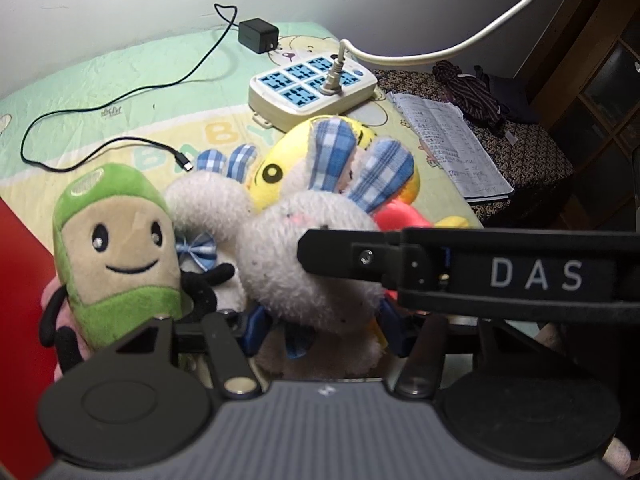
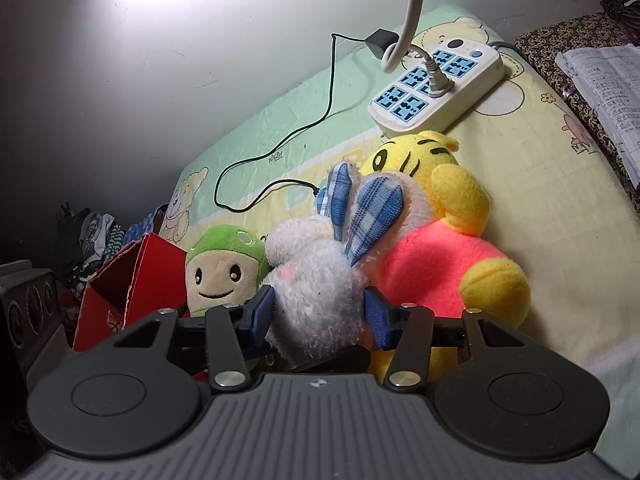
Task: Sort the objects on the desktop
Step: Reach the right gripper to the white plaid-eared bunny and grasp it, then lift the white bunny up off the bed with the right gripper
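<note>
White plush rabbit (image 2: pixel 316 280) at centre frame, fluffy, pink cheeks, two blue-checked ears, and the right tongs (image 2: pixel 318 316) are clamped on its body, blue pads (image 2: pixel 260 312) pressing both flanks. Left tongs (image 1: pixel 320 328) sit low behind it; whether they grip, I cannot tell. Three plush toys: rabbit, green-capped smiling doll (image 2: pixel 224 270) to its left, yellow bear in a pink shirt (image 2: pixel 436 256) crowding its right. One red box (image 2: pixel 132 280) lower left. One power strip (image 2: pixel 436 84) and one black charger (image 1: pixel 258 35) lie upper frame on the baby-print sheet (image 1: pixel 120 80).
</note>
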Tool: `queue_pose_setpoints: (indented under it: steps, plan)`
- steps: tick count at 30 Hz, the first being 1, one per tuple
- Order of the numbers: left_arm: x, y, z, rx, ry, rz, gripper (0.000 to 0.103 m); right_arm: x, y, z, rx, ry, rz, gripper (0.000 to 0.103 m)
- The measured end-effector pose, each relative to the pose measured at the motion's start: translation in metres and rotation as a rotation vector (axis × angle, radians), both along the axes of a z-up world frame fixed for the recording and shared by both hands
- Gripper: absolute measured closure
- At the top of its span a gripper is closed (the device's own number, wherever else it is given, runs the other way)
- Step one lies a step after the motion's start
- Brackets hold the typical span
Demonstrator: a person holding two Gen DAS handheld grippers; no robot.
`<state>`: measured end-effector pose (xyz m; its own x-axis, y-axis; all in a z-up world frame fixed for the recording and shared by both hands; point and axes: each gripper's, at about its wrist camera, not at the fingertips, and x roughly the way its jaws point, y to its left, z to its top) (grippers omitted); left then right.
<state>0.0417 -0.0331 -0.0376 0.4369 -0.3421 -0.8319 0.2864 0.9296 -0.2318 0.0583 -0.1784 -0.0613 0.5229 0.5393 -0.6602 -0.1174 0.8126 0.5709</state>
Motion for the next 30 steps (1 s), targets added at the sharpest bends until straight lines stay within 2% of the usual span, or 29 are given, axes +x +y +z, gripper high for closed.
queue_pose_setpoints:
  steps: [13, 19, 24, 30]
  plan:
    - [-0.043, 0.004, 0.038, -0.076, -0.106, -0.035, 0.046, -0.045, 0.008, 0.044, -0.090, -0.191, -0.008, 0.051]
    - [-0.057, 0.017, 0.060, -0.105, -0.169, -0.044, 0.046, -0.059, 0.014, 0.062, -0.087, -0.267, -0.021, 0.052]
    - [-0.066, 0.044, 0.083, -0.130, -0.233, -0.012, 0.046, -0.061, 0.032, 0.081, -0.053, -0.328, -0.008, 0.052]
    - [-0.073, 0.096, 0.108, -0.137, -0.298, 0.065, 0.046, -0.055, 0.077, 0.103, 0.002, -0.398, 0.053, 0.052]
